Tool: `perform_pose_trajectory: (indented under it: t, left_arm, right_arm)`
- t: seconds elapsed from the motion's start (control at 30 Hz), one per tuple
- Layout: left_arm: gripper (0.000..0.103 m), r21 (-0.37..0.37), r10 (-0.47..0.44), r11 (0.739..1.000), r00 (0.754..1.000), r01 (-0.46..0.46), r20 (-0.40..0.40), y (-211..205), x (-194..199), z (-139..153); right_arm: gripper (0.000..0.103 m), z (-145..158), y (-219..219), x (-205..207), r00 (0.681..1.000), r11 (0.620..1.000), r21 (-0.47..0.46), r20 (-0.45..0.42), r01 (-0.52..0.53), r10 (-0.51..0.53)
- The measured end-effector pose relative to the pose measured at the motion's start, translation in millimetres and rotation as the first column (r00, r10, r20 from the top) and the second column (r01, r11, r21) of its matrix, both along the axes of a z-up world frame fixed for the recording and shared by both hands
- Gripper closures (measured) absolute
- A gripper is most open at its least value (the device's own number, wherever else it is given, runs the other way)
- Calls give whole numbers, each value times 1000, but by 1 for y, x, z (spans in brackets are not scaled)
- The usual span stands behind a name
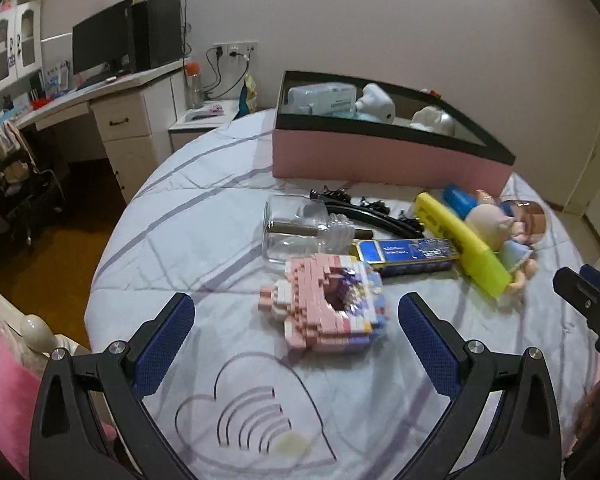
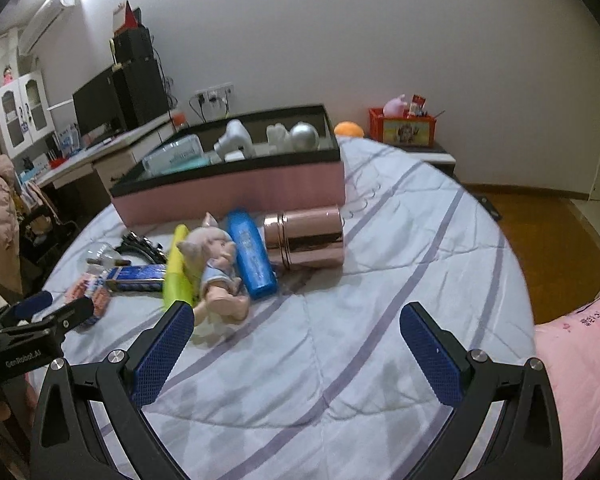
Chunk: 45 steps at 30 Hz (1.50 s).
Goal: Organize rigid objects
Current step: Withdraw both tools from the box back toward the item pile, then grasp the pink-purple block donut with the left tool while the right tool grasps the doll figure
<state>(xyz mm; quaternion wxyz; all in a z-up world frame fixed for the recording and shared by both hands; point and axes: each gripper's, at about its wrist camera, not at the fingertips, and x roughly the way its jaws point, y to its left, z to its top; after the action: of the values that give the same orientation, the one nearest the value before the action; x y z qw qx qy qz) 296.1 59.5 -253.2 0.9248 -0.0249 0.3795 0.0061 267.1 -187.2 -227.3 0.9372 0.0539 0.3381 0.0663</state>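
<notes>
Both grippers hover over a bed [image 1: 172,216] spread with a pale striped quilt, their jaws spread wide and holding nothing. The left gripper [image 1: 296,332] frames a pink-and-white brick-built model [image 1: 324,304], which lies between the blue pads without touching either. The right gripper [image 2: 296,340] hangs above bare quilt, its left pad just beside the feet of a pig doll [image 2: 216,276].

The clutter lies in a band across the middle of the bed: a clear glass jar [image 1: 292,232] on its side, a blue tin pencil case [image 1: 408,254], a yellow highlighter-shaped case [image 1: 460,244], a blue highlighter-shaped case [image 2: 252,252] and a rose-gold canister [image 2: 306,238] lying on its side. Black hair clips [image 1: 380,210] sit behind the jar. A pink storage box [image 2: 236,192] with a black rim stands at the far edge of the bed, already holding a white hair dryer [image 2: 236,140], a wipes pack [image 2: 176,156] and a silver ball [image 2: 305,134].

Open quilt stretches along the near edge and toward the right edge of the bed, where wooden floor [image 2: 552,240] begins.
</notes>
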Motion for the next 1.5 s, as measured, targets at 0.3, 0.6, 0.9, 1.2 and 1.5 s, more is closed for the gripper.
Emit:
perform_pose_trajectory:
  t: [0.3,0.6,0.9,1.2,1.5]
  left_arm:
    - [38,-32,-42,999,999,42,5,-1,10,-2]
    - [38,-29,-85,996,996,84,-6,1,0,5]
    - [38,-29,-89,996,996,88,-13,3,-3,6]
    - [37,-18,-125,992,992,124,-18,-8,-14,7]
    - [37,-18,-155,988,988,155,-16,-17,-25,8]
  right_arm:
    - [0,-8,7,17,999,999,-52,-42,-4,1]
    - [8,-5,22,27,996,995,-61,-59,-76,72]
    - [58,-11,48,44,979,983,-79,-134,-166,154]
    - [71,-11,38,18,979,985,-50,-130,-163,156]
    - [70,-9,20,-28,981,990,-35,-140,-138,132]
